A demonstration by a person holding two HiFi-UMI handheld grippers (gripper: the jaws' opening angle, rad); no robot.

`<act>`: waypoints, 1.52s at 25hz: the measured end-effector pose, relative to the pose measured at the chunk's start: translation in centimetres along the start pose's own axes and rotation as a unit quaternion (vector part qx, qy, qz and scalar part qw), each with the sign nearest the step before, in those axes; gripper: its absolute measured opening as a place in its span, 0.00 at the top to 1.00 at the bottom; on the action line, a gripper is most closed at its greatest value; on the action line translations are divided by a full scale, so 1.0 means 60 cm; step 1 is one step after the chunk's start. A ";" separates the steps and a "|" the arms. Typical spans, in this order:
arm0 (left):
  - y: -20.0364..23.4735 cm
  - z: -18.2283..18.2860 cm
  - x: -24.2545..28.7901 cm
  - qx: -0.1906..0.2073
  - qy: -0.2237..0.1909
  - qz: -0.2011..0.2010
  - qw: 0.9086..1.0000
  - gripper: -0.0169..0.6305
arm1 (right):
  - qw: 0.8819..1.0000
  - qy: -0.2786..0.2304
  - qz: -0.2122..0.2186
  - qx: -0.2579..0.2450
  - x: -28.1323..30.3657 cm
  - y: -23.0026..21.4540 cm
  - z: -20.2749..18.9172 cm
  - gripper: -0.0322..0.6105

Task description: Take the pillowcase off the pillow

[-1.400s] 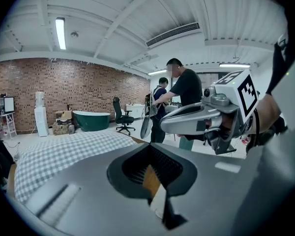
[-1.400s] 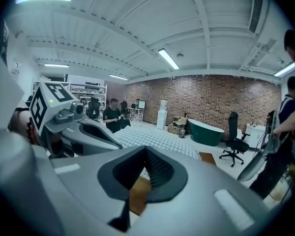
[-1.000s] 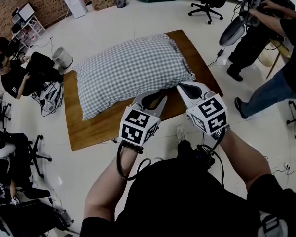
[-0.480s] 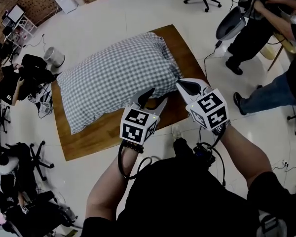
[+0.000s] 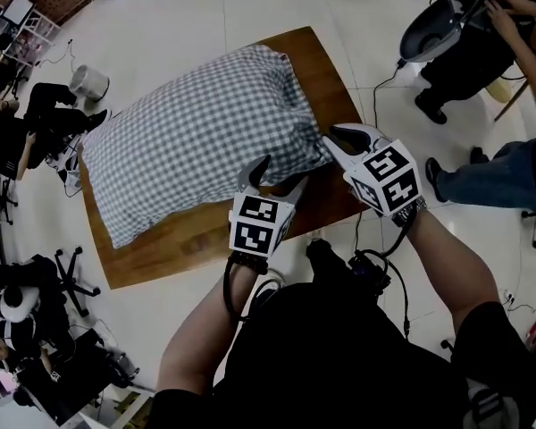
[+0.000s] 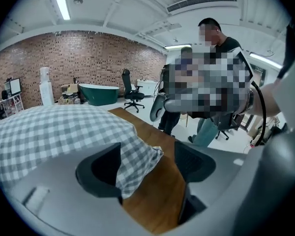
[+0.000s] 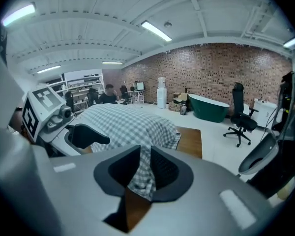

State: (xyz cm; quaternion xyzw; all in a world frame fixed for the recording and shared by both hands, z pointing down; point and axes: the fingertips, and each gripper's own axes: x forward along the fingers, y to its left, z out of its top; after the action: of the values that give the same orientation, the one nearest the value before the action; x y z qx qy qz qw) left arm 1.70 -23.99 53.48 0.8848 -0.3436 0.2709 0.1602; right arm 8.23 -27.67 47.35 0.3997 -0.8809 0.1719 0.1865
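A grey-and-white checked pillow [image 5: 196,141] lies on a low wooden board [image 5: 326,70] on the floor. My left gripper [image 5: 275,179] is at its near edge, and its jaws have just been opening wide. In the left gripper view a loose flap of the pillowcase [image 6: 137,156] hangs between those jaws beside the left pad, unpressed. My right gripper [image 5: 332,138] is at the pillow's near right corner. Its jaws have just been opening a little, and in the right gripper view the corner of the pillowcase [image 7: 146,173] sits in their narrow gap.
People sit among office chairs [image 5: 67,280] at the left. A person in dark trousers [image 5: 447,70] stands at the right with a grey-white device [image 5: 426,34]. A white canister [image 5: 87,81] stands beyond the board. A green tub [image 7: 209,108] is by the brick wall.
Both grippers have moved forward and down to the pillow's near right end. The left jaws have spread wide around the fabric flap. The right tips now meet the corner.
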 end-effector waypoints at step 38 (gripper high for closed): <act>0.097 -0.003 0.159 -0.057 0.019 0.101 0.993 0.95 | 0.937 0.190 0.231 -0.180 0.279 -0.169 -0.334 0.63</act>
State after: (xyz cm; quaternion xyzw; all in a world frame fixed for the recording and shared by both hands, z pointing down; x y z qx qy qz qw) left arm 3.50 -33.05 59.81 0.8297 -0.4433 0.2820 0.1888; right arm 9.59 -35.63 74.15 0.1046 -0.9133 0.1212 0.3745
